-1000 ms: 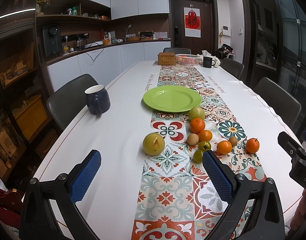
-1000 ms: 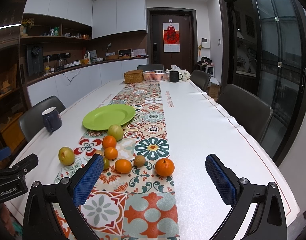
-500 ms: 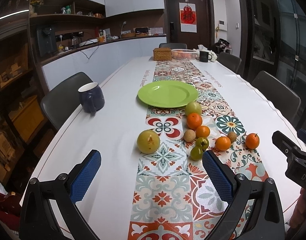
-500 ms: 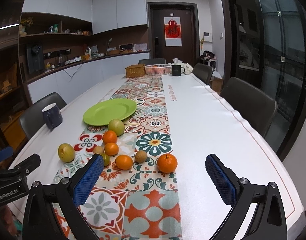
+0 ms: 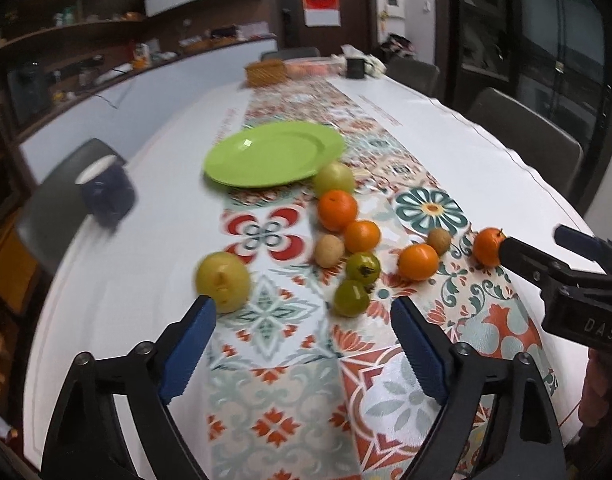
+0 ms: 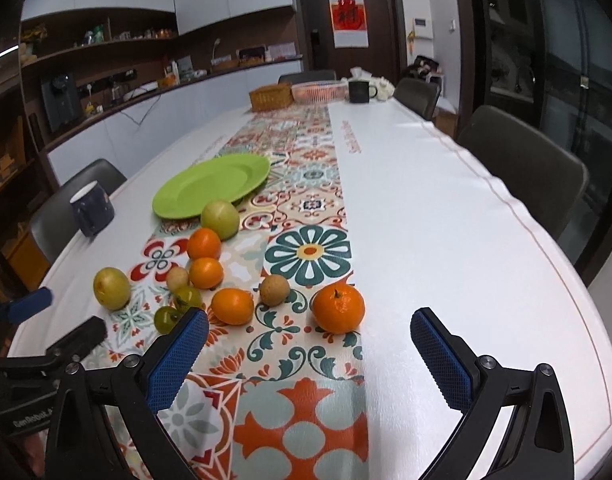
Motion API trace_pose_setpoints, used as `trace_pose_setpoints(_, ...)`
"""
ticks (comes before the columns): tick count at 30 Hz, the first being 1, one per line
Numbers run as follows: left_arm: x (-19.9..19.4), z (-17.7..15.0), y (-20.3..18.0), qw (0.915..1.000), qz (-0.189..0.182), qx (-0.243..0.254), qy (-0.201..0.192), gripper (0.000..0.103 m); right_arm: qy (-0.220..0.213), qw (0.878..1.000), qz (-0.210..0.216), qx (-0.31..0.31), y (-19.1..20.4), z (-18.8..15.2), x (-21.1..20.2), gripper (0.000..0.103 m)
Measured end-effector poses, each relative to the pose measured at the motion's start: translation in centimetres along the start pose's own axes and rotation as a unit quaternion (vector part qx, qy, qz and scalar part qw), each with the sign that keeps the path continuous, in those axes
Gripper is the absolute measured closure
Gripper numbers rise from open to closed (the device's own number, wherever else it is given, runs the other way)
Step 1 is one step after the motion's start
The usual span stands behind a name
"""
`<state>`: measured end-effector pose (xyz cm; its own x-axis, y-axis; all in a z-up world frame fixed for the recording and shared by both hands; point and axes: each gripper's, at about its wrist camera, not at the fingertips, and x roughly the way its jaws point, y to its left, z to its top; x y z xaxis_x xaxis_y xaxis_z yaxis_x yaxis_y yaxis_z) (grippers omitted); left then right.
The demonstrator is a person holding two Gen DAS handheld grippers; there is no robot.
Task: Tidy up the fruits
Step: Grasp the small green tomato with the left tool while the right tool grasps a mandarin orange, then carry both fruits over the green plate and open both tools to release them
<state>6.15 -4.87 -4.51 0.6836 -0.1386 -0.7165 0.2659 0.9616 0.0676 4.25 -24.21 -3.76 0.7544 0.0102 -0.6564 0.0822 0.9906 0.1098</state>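
Several fruits lie loose on the patterned table runner in front of an empty green plate, which also shows in the right wrist view. A yellow pear lies just past my left gripper's left finger. Two small green fruits and oranges lie ahead. My left gripper is open and empty above the runner. My right gripper is open and empty; an orange with a stem lies just ahead between its fingers.
A dark blue mug stands at the left on the white tablecloth. A wicker basket, a pink basket and a black mug stand at the far end. Chairs line both sides.
Both grippers have moved forward and lower toward the fruits, which look larger and nearer now. The left view is blurred by the motion. Both stay open and empty.
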Motion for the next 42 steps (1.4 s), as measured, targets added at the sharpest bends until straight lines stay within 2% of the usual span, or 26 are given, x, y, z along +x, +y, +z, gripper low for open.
trace_pose_setpoints(6, 2.9, 0.2, -0.8, 0.9989, -0.034, 0.009, 0.031, 0.028, 0.043, 0.999, 0.014, -0.002, -0.5, 0.3, 3.0, 0.013)
trace_pose_setpoints(11, 4.7, 0.4, -1.4, 0.9977, -0.046, 0.017, 0.046, 0.035, 0.065, 0.998, 0.011, -0.005, -0.9, 0.5, 5.0, 0.024)
trace_pose_setpoints(16, 5.9, 0.4, -2.0, 0.9961, -0.062, 0.020, 0.059, 0.047, 0.079, 0.997, 0.006, -0.017, -1.3, 0.5, 6.4, 0.034)
trace_pose_setpoints(21, 6.9, 0.5, -2.3, 0.9948, -0.069, 0.021, 0.071, 0.068, 0.097, 0.995, 0.010, -0.022, -1.6, 0.2, 7.5, 0.045)
trace_pose_setpoints(23, 7.2, 0.5, -2.3, 0.9949, -0.068, 0.020, 0.072, 0.071, 0.097, 0.995, 0.008, -0.023, -1.7, 0.1, 7.7, 0.050)
trace_pose_setpoints(27, 7.2, 0.5, -2.3, 0.9951, -0.068, 0.021, 0.069, 0.071, 0.093, 0.995, -0.002, -0.031, -1.8, 0.1, 7.8, 0.060)
trace_pose_setpoints(35, 6.3, 0.9, -1.6, 0.9956, -0.071, 0.017, 0.058, 0.074, 0.092, 0.995, 0.011, -0.038, -1.2, 0.2, 7.2, 0.061)
trace_pose_setpoints(42, 4.9, 2.6, 0.0, 0.9963, -0.078, 0.003, 0.036, 0.074, 0.064, 0.995, 0.048, -0.061, 1.3, 2.2, 5.5, 0.061)
